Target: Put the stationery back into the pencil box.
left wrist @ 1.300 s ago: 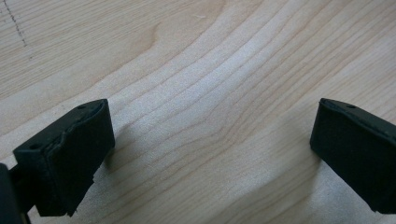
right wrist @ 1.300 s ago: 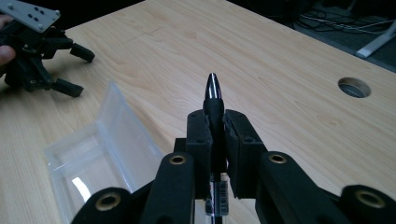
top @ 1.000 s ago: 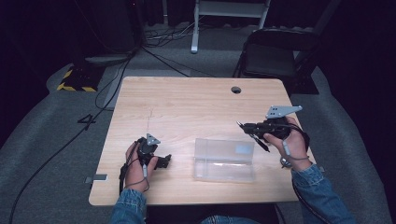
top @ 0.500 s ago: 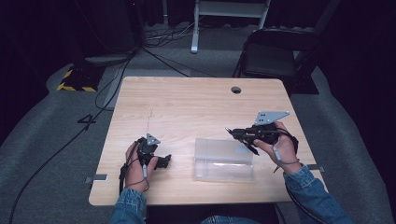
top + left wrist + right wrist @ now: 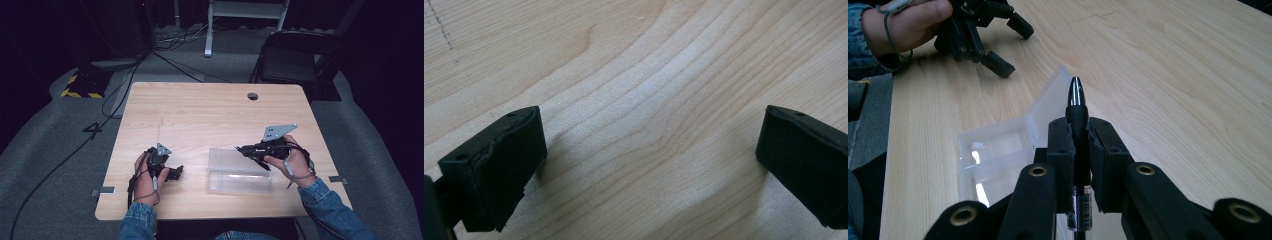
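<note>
Now the right gripper (image 5: 240,148) hangs over the far right part of a clear plastic box (image 5: 240,172) that lies open on the near half of the wooden table (image 5: 210,112), a little right of the middle. Its jaws are clamped on a black pen (image 5: 1076,120), which runs lengthwise between the pads, its shiny pointed tip sticking out past them; in the right gripper view the pads press on the barrel from both sides. In the high view the gripper points toward the left, with the person's right hand (image 5: 292,162) wrapped round its body and a grey three-cornered plate (image 5: 278,132) standing up on top. The box is see-through, with its lid (image 5: 1048,102) folded back, and in the right gripper view it lies just beneath and beyond the pen. The left gripper (image 5: 176,173) rests low on the table at the near left, well apart from the box, held by the left hand (image 5: 146,177). Its jaws stand wide apart with nothing but bare wood between them, as the left gripper view shows. A denim sleeve (image 5: 330,210) covers the right forearm.
</note>
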Available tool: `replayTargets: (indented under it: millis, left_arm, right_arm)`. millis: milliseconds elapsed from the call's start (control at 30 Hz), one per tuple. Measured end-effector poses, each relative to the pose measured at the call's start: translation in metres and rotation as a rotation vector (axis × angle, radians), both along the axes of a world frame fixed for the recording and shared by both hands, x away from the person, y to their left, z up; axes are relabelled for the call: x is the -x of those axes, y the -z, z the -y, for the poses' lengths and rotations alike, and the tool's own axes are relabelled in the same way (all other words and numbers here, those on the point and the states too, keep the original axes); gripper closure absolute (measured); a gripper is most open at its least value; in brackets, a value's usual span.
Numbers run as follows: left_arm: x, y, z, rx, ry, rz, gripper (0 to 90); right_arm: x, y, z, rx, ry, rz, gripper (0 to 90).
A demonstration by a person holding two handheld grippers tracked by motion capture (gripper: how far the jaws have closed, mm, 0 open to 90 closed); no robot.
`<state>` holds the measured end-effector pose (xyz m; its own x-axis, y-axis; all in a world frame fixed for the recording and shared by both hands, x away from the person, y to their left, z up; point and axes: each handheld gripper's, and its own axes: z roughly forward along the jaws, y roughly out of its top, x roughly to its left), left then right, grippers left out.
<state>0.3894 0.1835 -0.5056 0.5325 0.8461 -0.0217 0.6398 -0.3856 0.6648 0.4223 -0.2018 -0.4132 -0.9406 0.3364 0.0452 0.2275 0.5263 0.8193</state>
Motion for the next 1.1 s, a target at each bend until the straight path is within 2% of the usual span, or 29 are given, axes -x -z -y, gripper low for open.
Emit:
replayTargets:
  millis: [467, 833, 1100]
  left_arm:
    - [0.000, 0.000, 0.000, 0.000, 0.000, 0.000, 0.2]
    - [0.000, 0.000, 0.000, 0.000, 0.000, 0.000, 0.2]
    - [0.000, 0.000, 0.000, 0.000, 0.000, 0.000, 0.2]
  right_arm:
    - [-0.001, 0.018, 0.000, 0.037, -0.035, -0.028, 81.0]
    - [-0.001, 0.024, -0.001, 0.082, -0.071, -0.018, 80.8]
    - [-0.001, 0.027, -0.002, 0.111, -0.082, -0.027, 80.6]
